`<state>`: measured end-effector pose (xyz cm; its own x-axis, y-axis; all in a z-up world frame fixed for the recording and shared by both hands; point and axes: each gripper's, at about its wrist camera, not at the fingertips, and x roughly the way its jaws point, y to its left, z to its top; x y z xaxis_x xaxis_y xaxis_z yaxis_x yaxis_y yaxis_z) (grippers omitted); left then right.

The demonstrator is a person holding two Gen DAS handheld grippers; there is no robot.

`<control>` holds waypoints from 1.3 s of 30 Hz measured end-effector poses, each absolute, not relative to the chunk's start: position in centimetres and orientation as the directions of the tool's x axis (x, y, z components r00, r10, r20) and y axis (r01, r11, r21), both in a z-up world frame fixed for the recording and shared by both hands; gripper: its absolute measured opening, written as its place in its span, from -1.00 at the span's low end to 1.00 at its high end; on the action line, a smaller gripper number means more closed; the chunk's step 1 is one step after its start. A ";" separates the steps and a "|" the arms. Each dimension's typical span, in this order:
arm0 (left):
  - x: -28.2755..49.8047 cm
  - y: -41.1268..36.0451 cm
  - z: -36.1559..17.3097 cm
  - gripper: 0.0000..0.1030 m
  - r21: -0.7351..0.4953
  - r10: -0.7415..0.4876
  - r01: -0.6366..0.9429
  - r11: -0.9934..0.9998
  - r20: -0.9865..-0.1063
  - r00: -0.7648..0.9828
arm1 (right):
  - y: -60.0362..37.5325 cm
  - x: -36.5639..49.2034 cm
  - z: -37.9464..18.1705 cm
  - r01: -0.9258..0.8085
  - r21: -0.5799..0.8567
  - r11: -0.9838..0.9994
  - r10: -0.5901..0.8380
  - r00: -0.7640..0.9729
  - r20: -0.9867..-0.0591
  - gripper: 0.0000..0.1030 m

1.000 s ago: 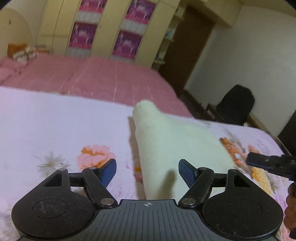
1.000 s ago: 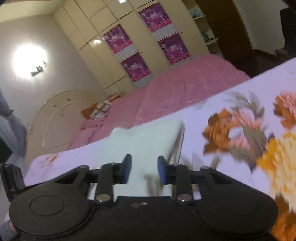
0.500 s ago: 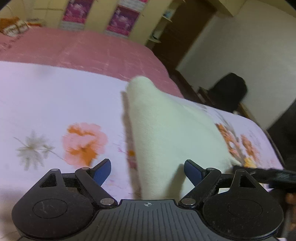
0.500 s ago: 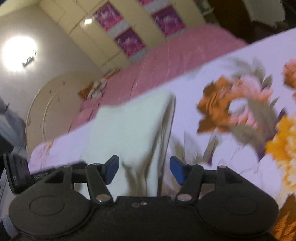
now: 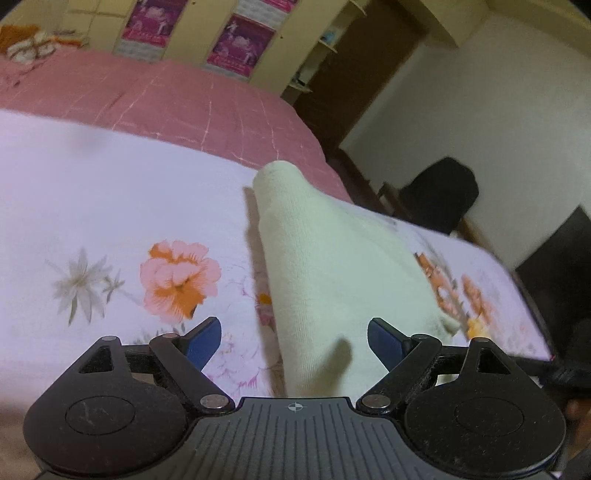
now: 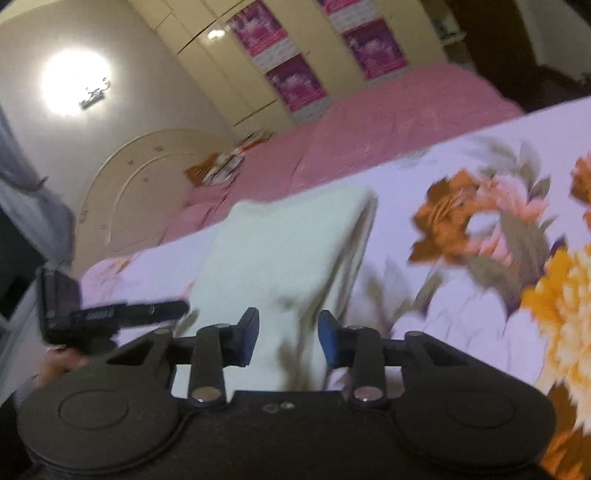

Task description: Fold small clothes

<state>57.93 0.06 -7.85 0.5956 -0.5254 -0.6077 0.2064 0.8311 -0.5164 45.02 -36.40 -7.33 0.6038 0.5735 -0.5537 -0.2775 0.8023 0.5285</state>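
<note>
A cream folded cloth lies on the floral sheet; it also shows in the right wrist view. My left gripper is open, its blue fingertips wide apart over the cloth's near left end, holding nothing. My right gripper is open with a narrower gap, its fingertips over the cloth's near right edge, not pinching it. The left gripper's body shows at the left of the right wrist view.
A pink bedspread lies beyond the floral sheet, with cream wardrobes behind. A black chair stands at the right by the white wall. A curved headboard and bright wall lamp are at the left.
Both grippers shifted over the cloth. The right gripper opened wide from nearly shut, then narrowed partly. The left gripper stayed open and tilted down toward the cloth.
</note>
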 end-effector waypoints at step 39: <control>61.2 -4.4 -8.6 0.66 -0.387 -0.443 0.226 0.894 -0.683 0.581 | -34.7 51.6 -12.1 -0.158 0.627 0.762 0.588 0.575 -0.569 -0.08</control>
<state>61.16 -4.39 -8.57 0.5810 -0.4429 -0.6828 0.2263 0.8938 -0.3872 51.64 -34.69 -12.07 0.5748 0.5879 -0.5692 -0.1583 0.7624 0.6275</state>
